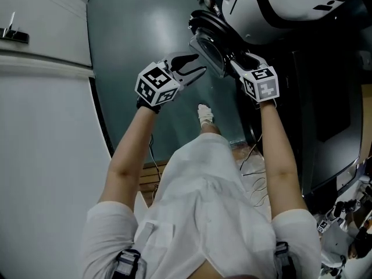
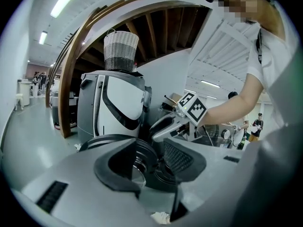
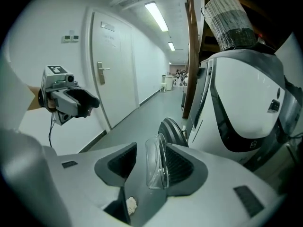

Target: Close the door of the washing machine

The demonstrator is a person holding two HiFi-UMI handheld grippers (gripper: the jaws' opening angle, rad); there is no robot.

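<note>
The white washing machine (image 1: 273,10) stands at the upper right, and its round door (image 1: 208,42) is swung open toward the floor side. My right gripper (image 1: 232,60) is at the door's edge. In the right gripper view the door's clear glass bowl (image 3: 156,162) sits between the open jaws of my right gripper (image 3: 150,164), close to the right pad (image 3: 182,167) and apart from the left one. My left gripper (image 1: 196,65) hovers open just left of the door. In the left gripper view the door (image 2: 142,157) lies beyond my left gripper (image 2: 151,167), with nothing in it.
A woven basket (image 3: 232,22) stands on top of the machine. A white room door with a handle (image 1: 14,35) fills the left side. The person's white-socked foot (image 1: 204,114) is on the grey floor below the washer door, and cables (image 1: 250,167) trail beside it.
</note>
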